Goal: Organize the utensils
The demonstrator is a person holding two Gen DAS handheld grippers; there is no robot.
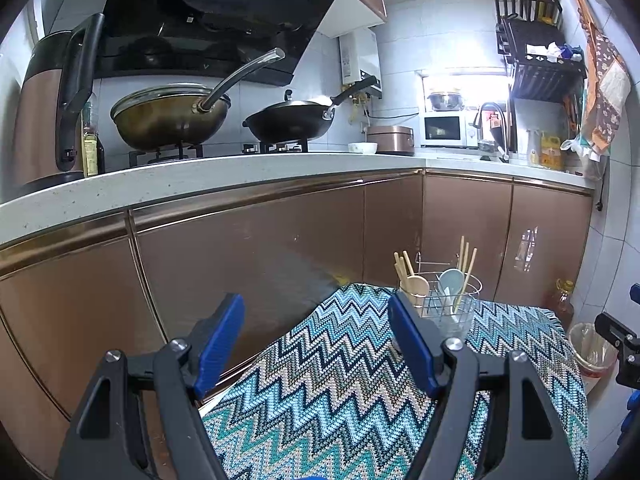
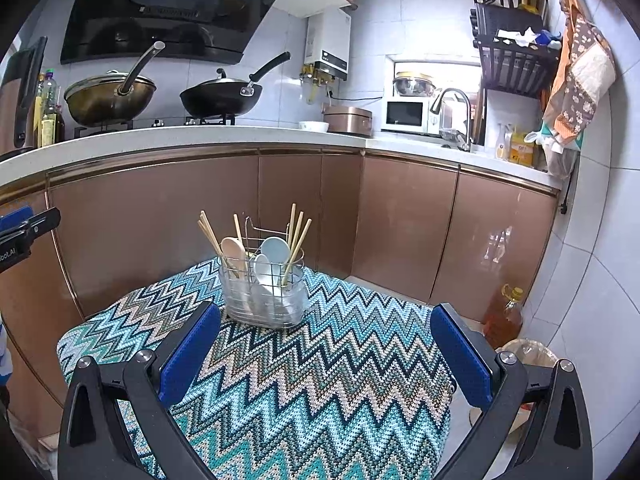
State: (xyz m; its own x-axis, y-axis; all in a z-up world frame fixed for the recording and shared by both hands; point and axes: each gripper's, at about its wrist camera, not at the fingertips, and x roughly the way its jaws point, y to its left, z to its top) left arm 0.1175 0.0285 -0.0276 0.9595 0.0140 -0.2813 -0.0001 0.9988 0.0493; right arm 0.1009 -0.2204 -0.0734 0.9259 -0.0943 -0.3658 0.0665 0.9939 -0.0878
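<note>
Both hand-held grippers, left (image 1: 316,340) and right (image 2: 326,350), spread empty; utensils sorted upright in holder (image 2: 264,296) on surface (image 2: 320,400).

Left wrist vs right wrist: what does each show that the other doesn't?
Left wrist only: the brown kettle filling the left counter edge, and the right gripper's black body at the right frame edge.

Right wrist only: the whole wire caddy unobstructed, and the left gripper's body at the left frame edge.

Both: the caddy holding chopsticks and spoons on the zigzag cloth, two woks on the stove, and the microwave. Left gripper and right gripper are both open and empty.
</note>
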